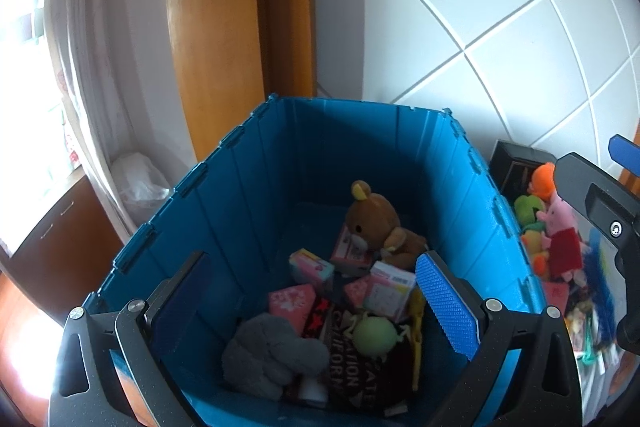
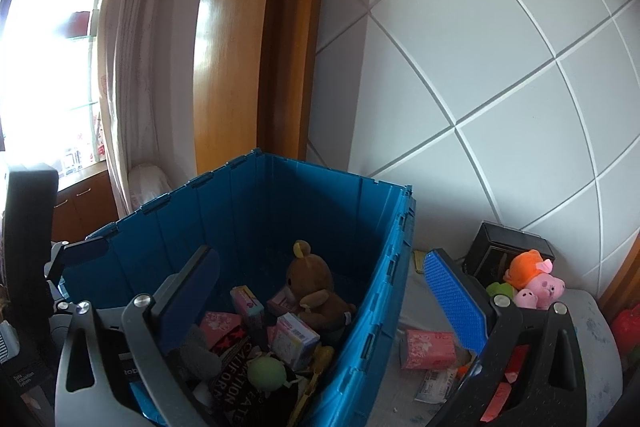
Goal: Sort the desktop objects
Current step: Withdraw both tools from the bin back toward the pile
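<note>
A blue plastic crate (image 1: 248, 187) (image 2: 372, 291) holds a brown bear plush (image 1: 380, 223) (image 2: 316, 287), a grey plush (image 1: 272, 355), a green ball toy (image 1: 376, 335) (image 2: 266, 373), several pink boxes (image 1: 290, 301) and a dark printed cloth (image 1: 352, 375). My left gripper (image 1: 312, 303) is open and empty above the crate. My right gripper (image 2: 324, 303) is open and empty over the crate's right wall. Its body also shows at the right of the left wrist view (image 1: 600, 211).
On the white tabletop (image 2: 408, 311) right of the crate lie a pink box (image 2: 428, 349), pink pig plushes (image 2: 540, 291), an orange plush (image 2: 524, 265), a green plush (image 1: 528, 207) and a black box (image 2: 504, 251). A tiled wall stands behind; a wooden door frame and curtain are left.
</note>
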